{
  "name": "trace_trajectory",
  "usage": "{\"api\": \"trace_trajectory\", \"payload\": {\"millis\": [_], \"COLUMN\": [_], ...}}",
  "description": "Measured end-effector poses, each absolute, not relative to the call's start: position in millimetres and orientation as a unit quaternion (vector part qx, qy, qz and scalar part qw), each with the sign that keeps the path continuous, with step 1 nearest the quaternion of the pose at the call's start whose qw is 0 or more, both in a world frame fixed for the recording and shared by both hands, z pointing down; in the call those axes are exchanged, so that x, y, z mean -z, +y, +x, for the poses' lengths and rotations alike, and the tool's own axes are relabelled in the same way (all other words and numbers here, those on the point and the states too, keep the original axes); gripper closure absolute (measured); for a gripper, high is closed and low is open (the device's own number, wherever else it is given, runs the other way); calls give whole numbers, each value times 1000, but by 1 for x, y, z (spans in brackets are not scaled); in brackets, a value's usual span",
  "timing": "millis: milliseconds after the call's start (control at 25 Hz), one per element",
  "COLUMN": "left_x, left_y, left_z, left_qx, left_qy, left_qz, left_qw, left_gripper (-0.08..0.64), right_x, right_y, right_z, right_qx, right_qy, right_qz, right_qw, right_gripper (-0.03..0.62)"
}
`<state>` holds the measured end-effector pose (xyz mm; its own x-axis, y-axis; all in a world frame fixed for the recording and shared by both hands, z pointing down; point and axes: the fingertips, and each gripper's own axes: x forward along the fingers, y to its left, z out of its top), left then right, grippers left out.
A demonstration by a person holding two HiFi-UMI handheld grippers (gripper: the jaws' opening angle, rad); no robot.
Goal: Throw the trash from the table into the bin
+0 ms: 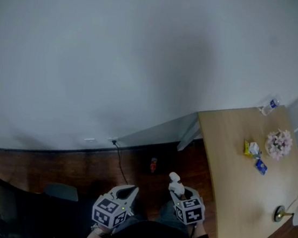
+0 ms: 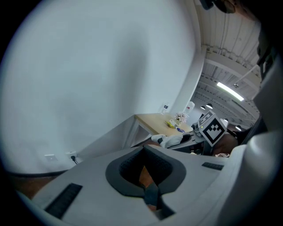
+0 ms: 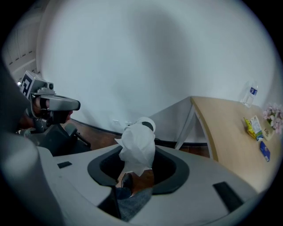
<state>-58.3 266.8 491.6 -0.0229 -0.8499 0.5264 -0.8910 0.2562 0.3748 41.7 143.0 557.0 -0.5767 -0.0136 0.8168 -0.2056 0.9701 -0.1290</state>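
The right fingers [image 3: 181,176] grip a crumpled white tissue [image 3: 138,148], which stands up between them at the lower centre of the right gripper view, well apart from the bench [image 3: 225,132] at the right of the frame. The left fingers [image 2: 175,178] look closed on nothing. The tissue seems very light, soft and easy to squash, so I judge a pinch on its bunched lower part holds best, as a loose edge may tear or slip out.

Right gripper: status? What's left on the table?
Right gripper shut on white tissue. Left gripper jaws together, empty. Yellow wrapper and blue wrapper lie on table. Bin not in view.
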Motion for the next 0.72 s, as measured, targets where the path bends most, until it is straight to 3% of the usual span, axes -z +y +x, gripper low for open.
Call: {"api": "trace_trajectory", "payload": {"millis": [360, 720], "left_x": [-523, -579], "left_y": [255, 208], "left_z": [-90, -121], "left_qx": [-19, -35], "left_qy": [-730, -750], "left_qz": [565, 509], "left_qw": [384, 421], "left_gripper": [557, 554], "right_x": [-606, -727], "right_y": [123, 80], "right_z": [19, -46], "right_qx": [-126, -159], "right_qy": [-857, -826], "right_qz": [43, 31], "right_qw": [498, 539], "right_gripper": [416, 416]}}
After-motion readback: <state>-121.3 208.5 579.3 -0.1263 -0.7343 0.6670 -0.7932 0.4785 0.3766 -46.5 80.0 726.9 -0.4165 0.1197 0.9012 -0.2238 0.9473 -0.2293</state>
